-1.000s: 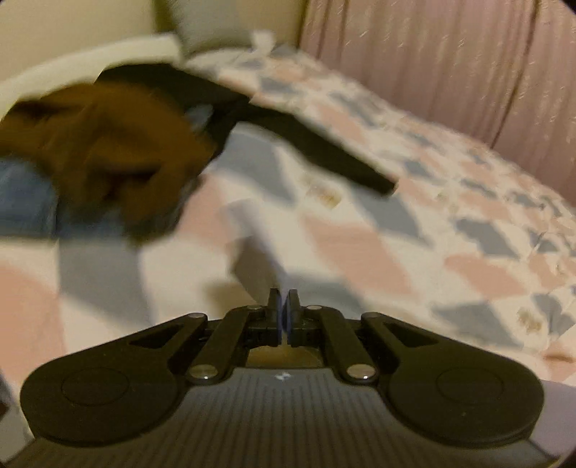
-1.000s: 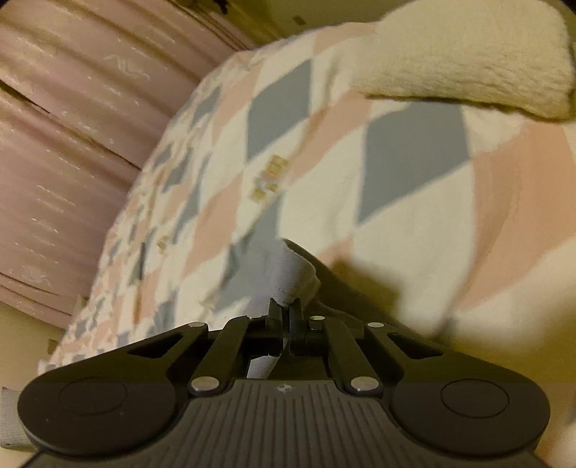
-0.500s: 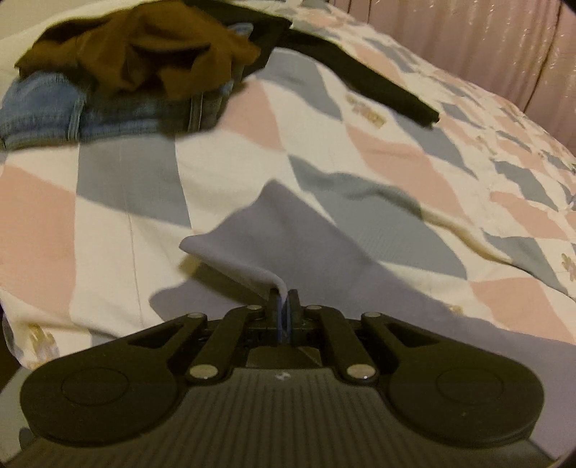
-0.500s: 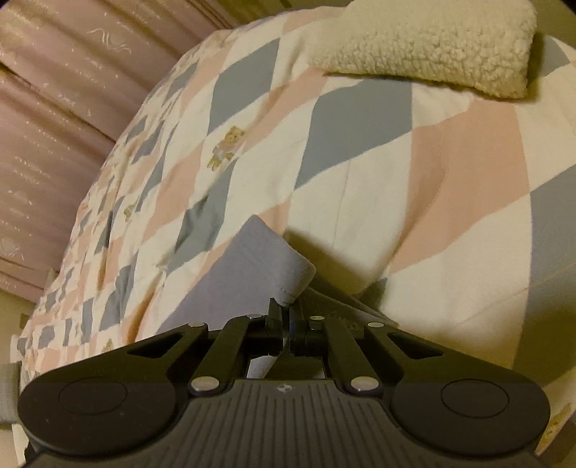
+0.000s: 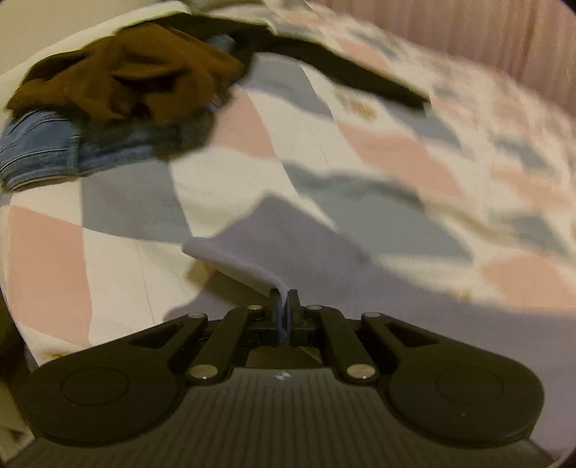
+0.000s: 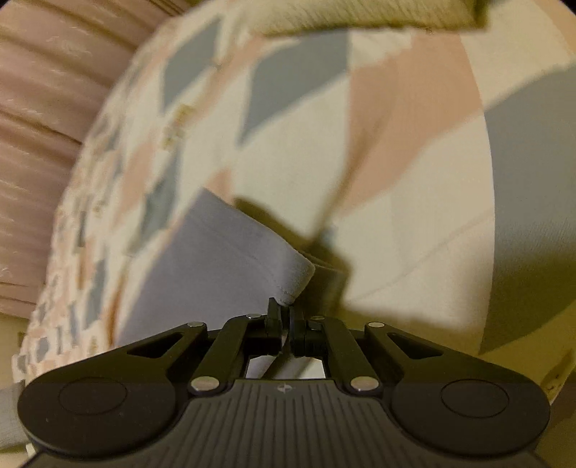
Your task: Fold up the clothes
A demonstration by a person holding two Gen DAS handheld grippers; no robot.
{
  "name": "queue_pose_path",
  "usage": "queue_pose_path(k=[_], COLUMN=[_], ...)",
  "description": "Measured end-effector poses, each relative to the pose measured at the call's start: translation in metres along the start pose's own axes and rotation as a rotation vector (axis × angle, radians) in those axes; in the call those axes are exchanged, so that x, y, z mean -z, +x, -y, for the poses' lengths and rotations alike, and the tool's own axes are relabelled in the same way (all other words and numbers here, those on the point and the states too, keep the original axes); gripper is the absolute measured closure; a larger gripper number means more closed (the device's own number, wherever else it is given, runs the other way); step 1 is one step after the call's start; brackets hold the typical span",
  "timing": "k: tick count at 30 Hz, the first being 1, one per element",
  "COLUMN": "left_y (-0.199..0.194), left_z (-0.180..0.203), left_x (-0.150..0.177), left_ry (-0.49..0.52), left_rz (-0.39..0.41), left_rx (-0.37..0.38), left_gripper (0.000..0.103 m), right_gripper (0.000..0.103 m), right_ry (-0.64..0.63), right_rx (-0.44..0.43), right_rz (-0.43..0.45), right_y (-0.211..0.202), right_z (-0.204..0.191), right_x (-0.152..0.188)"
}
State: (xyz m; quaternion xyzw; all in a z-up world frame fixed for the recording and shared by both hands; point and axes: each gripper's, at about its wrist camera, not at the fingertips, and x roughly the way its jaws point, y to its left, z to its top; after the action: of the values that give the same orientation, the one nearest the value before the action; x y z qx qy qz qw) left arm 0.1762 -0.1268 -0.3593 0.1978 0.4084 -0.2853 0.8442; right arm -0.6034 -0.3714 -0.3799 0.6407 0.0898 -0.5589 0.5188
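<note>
Two handheld grippers each pinch an edge of a pale lavender-grey garment (image 5: 288, 230) over a bed covered by a quilt (image 5: 126, 187) patterned in pink, grey and cream diamonds. The left gripper (image 5: 283, 298) has its jaws closed on a raised, curled hem, with the rest of the cloth spreading out flat on the quilt beyond. The right gripper (image 6: 284, 306) has its jaws closed on a stitched corner of the same garment (image 6: 223, 252). At the far left of the bed lies a heap of brown clothing (image 5: 136, 68) on top of blue jeans (image 5: 39, 147), beside a long black garment (image 5: 345, 68). Pink curtains (image 6: 39, 86) hang behind. A cream fleece cushion (image 6: 360, 14) rests near the bed's far edge.
</note>
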Motion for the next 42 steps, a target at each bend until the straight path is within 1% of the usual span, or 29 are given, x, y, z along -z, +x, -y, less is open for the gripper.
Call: queue_pose_path(k=[1,2,4,6,8,9,10,12,13,15,17,19,20,22,23,26,30,32,33,34,35,36,39,42], left_y=[0.002,0.001,-0.009,-0.033,-0.058,-0.071,-0.085,-0.105,-0.113,-0.129,-0.136,-0.133,-0.131,-0.125,-0.121,-0.111,-0.101,-0.097,-0.097,-0.098,-0.099,-0.102,-0.115,-0.132], left_z=[0.006,0.011,0.018,0.031,0.047,0.060,0.076,0.112,0.131,0.169,0.197,0.213,0.218,0.224,0.225,0.231,0.239,0.240,0.241,0.240,0.239,0.237,0.230,0.221], left_x=[0.003,0.007,0.013,0.023,0.035,0.044,0.054,0.079,0.094,0.123,0.151,0.167,0.173,0.183,0.188,0.200,0.206,0.206,0.205,0.202,0.199,0.196,0.185,0.186], left_ry=[0.045,0.081,0.139,0.249,0.376,0.460,0.555,0.768,0.896,1.140,1.346,1.465,1.516,1.606,1.650,1.748,1.802,1.812,1.814,1.811,1.805,1.797,1.783,1.796], left_rz=[-0.015,-0.023,-0.018,0.024,0.075,0.102,0.130,0.189,0.231,0.323,0.430,0.472,0.480,0.494,0.503,0.519,0.544,0.553,0.553,0.561,0.574,0.583,0.599,0.602], left_rx=[-0.014,-0.024,-0.041,-0.062,-0.069,-0.049,-0.011,0.089,0.145,0.248,0.320,0.367,0.383,0.390,0.383,0.359,0.330,0.332,0.338,0.344,0.349,0.352,0.362,0.369], left_gripper=[0.099,0.098,0.093,0.092,0.092,0.090,0.088,0.084,0.080,0.078,0.078,0.078,0.078,0.078,0.078,0.079,0.080,0.092,0.100,0.101,0.101,0.101,0.101,0.102], right_gripper=[0.083,0.082,0.077,0.077,0.077,0.077,0.077,0.077,0.076,0.076,0.075,0.075,0.075,0.075,0.075,0.075,0.075,0.075,0.075,0.083,0.087,0.095,0.098,0.099], right_ry=[0.018,0.036,0.008,-0.031,-0.021,-0.011,-0.005,-0.003,-0.005,-0.009,-0.015,-0.023,-0.017,-0.001,0.000,0.002,0.004,0.000,-0.004,-0.020,-0.045,-0.076,-0.148,-0.167], right_rx=[0.009,0.000,0.006,0.023,0.025,0.028,0.031,0.033,0.036,0.038,0.042,0.046,0.048,0.051,0.049,0.045,0.040,0.040,0.040,0.038,0.045,0.050,0.046,0.025], right_rz=[-0.013,-0.012,0.004,0.012,0.015,0.018,0.019,0.016,0.015,0.011,0.006,0.005,0.009,0.021,0.021,0.020,0.021,0.022,0.021,0.024,0.031,0.040,0.068,0.091], right_y=[0.006,0.008,0.006,0.004,0.002,0.002,0.002,0.004,0.005,0.007,0.009,0.008,0.009,0.010,0.011,0.014,0.019,0.022,0.023,0.022,0.021,0.019,0.008,-0.003], right_z=[0.004,0.005,0.002,-0.002,0.002,0.004,0.005,0.006,0.005,0.004,0.003,0.003,0.000,-0.009,-0.009,-0.010,-0.012,-0.014,-0.016,-0.018,-0.021,-0.026,-0.035,-0.039], right_x=[0.000,0.000,0.001,0.002,0.001,0.001,0.000,0.001,0.003,0.005,0.007,0.006,0.013,0.031,0.033,0.033,0.034,0.035,0.034,0.033,0.032,0.032,0.033,0.034])
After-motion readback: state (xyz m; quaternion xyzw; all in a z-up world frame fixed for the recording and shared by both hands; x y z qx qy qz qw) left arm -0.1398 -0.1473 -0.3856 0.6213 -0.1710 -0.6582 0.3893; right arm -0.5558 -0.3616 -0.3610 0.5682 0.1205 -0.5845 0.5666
